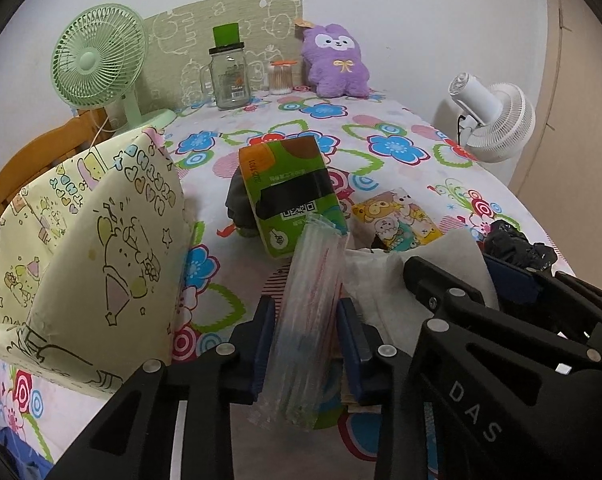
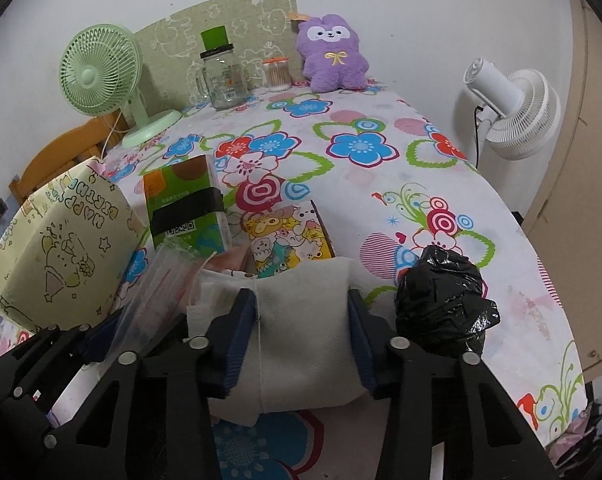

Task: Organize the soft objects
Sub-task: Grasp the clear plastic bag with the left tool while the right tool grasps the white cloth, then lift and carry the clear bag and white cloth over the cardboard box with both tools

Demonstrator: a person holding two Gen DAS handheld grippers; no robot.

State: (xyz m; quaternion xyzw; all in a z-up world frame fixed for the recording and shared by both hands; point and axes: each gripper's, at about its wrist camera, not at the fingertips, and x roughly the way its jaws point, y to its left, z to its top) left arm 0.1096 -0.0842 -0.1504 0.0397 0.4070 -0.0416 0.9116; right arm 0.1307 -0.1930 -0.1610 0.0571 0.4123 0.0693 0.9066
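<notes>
1. Soft items in hand: the left gripper (image 1: 305,336) is clamped on a clear plastic sleeve (image 1: 309,312) that stands upright between its blue pads; the right gripper (image 2: 303,336) is clamped on a white felt pouch (image 2: 305,312), which fills the gap between its pads.
2. Location: both items are held low over the floral tablecloth (image 2: 381,184) at the near edge, side by side, with the sleeve just left of the pouch.
3. Nearby: a crumpled black bag (image 2: 441,300) lies just right of the pouch. A green tissue pack (image 1: 293,192) and a cartoon tissue pack (image 2: 289,240) lie just beyond. A yellow gift bag (image 1: 81,248) stands open at left.
4. Procedure (judgement): keep both grips firm. The sleeve is slippery and limp, so move it slowly. Keep the two grippers from colliding.
5. Risk: the pouch may sag and snag the black bag.
</notes>
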